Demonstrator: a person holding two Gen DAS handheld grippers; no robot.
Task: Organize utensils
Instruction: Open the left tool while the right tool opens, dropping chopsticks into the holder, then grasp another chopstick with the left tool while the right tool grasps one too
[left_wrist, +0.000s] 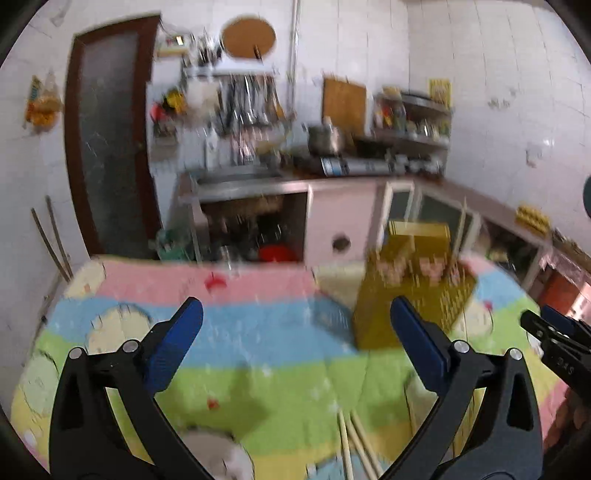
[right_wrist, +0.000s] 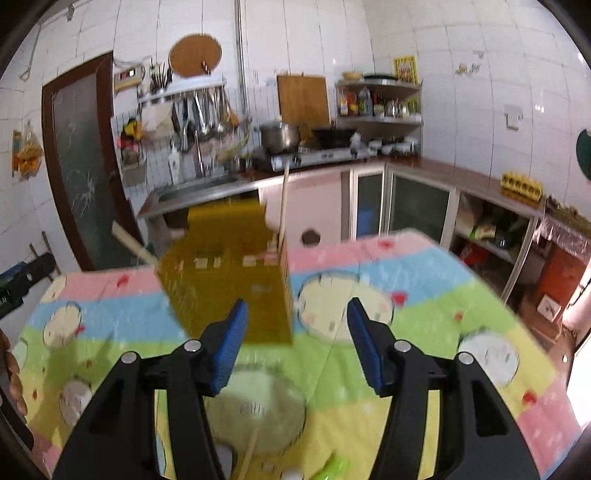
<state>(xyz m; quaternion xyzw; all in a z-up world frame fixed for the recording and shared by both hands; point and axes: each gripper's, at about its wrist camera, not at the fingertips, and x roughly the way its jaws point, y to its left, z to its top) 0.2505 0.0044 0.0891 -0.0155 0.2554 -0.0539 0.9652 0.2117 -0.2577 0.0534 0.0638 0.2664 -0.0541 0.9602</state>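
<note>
A yellow perforated utensil holder (left_wrist: 410, 288) stands on the table with the striped cartoon cloth (left_wrist: 229, 332); it also shows in the right wrist view (right_wrist: 229, 273), with chopsticks (right_wrist: 282, 206) sticking up from it. My left gripper (left_wrist: 295, 321) is open and empty, left of the holder. My right gripper (right_wrist: 295, 328) is open and empty, just in front of the holder; it also shows at the left wrist view's right edge (left_wrist: 554, 332). A pair of loose chopsticks (left_wrist: 354, 443) lies on the cloth below the left gripper. One chopstick (right_wrist: 251, 450) lies on a clear plate (right_wrist: 258, 410).
A white round object (left_wrist: 218, 458) lies at the near edge. A green item (right_wrist: 332, 467) lies at the bottom of the right wrist view. Behind the table are a kitchen counter (right_wrist: 443, 173), sink, stove with pots, and a brown door (right_wrist: 77, 162).
</note>
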